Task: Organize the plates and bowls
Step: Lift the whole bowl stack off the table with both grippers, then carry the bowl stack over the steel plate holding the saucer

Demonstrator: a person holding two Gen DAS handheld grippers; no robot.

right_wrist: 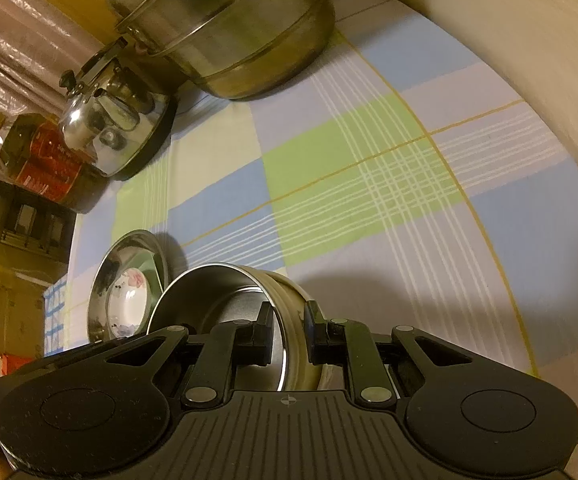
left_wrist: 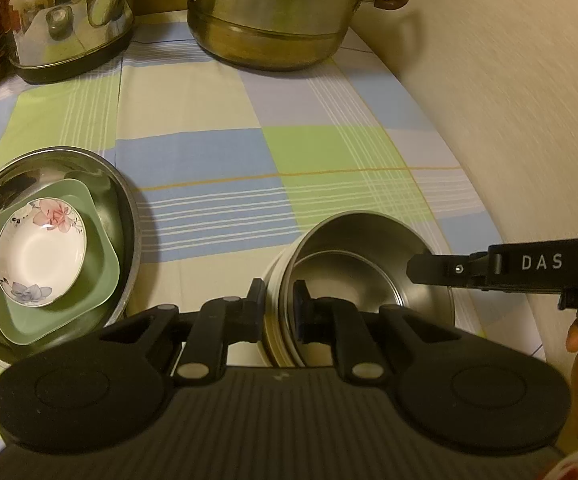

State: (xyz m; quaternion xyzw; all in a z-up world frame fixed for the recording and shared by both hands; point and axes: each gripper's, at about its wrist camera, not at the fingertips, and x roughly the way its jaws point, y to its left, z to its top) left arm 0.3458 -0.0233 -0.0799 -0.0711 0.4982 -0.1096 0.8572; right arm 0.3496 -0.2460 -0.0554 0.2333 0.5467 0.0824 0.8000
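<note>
steel bowl: a stack of nested steel bowls (left_wrist: pixel 353 280), tilted, at the lower centre of the left wrist view; in the right wrist view the same stack (right_wrist: pixel 225 300) sits at the lower centre, its mouth turned toward the left of the frame.
my left gripper (left_wrist: pixel 279 312): jaws narrow, pinched on the near rim of the stack, one finger outside the wall and one inside.
my right gripper (right_wrist: pixel 289 332): jaws narrow, clamped across the rim on the opposite side; in the left wrist view it comes in from the right edge of the frame and its tip meets the far right rim (left_wrist: pixel 429 270).
which hand is nearer: both of mine are on the stack already, so neither has any reach left to make.
nested set: a wide steel basin (left_wrist: pixel 105 176) at the left of the left wrist view, holding a green square plate (left_wrist: pixel 101 280) with a flowered dish (left_wrist: pixel 41 252) on top.
the relation that counts: the basin lies to the left of my held stack, near it but apart, with bare checked cloth (left_wrist: pixel 217 160) between them.
my judgement: the stack most likely goes leftward to join that set, and its tilt wants levelling first.
clutter: a kettle (left_wrist: pixel 69 12) and a steamer pot (left_wrist: pixel 273 24) stand along the top of the frame, well apart from that path.
</note>
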